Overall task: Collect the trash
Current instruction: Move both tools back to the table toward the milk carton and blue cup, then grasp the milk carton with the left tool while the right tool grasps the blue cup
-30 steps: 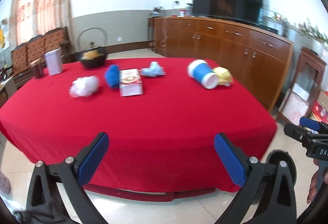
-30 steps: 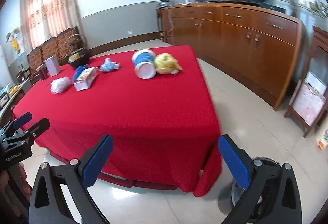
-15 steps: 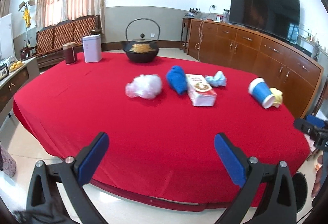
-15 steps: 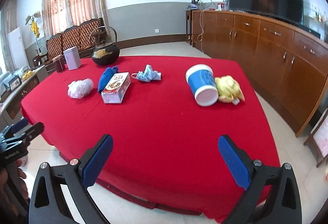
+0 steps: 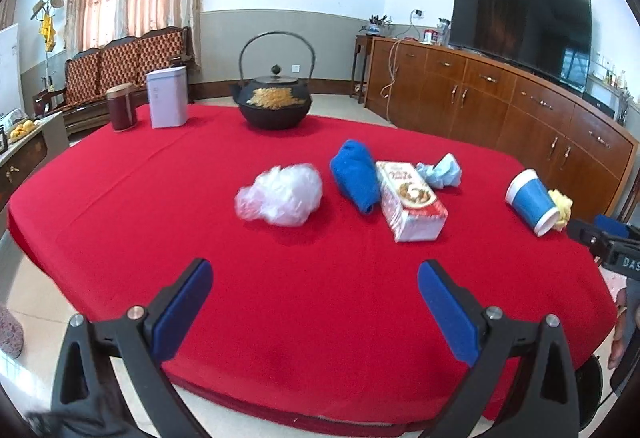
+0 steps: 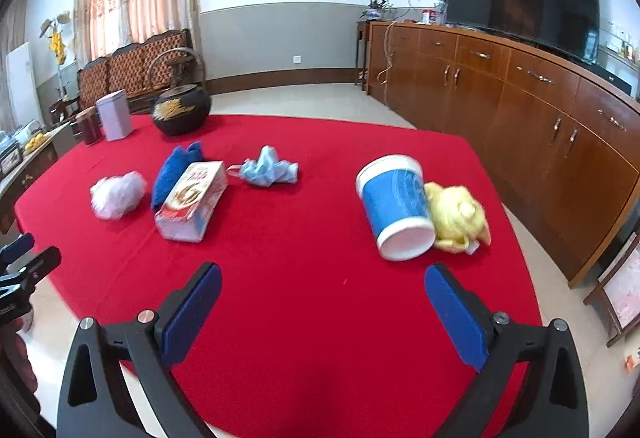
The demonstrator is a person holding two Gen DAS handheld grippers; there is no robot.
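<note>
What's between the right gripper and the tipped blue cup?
Nothing visible. The right gripper is open over bare red tablecloth, and the blue cup lies on its side just ahead and to the right. The yellow wad touches the cup's far right side, not on the approach.

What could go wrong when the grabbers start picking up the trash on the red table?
1. The blue-and-white cup lies on its side, touching the yellow wad; a nudge could roll it toward the table edge.
2. The clear plastic bag looks soft and slippery, so the open left gripper might pinch only a corner.
3. The open right gripper could snag the red tablecloth and drag things.
</note>
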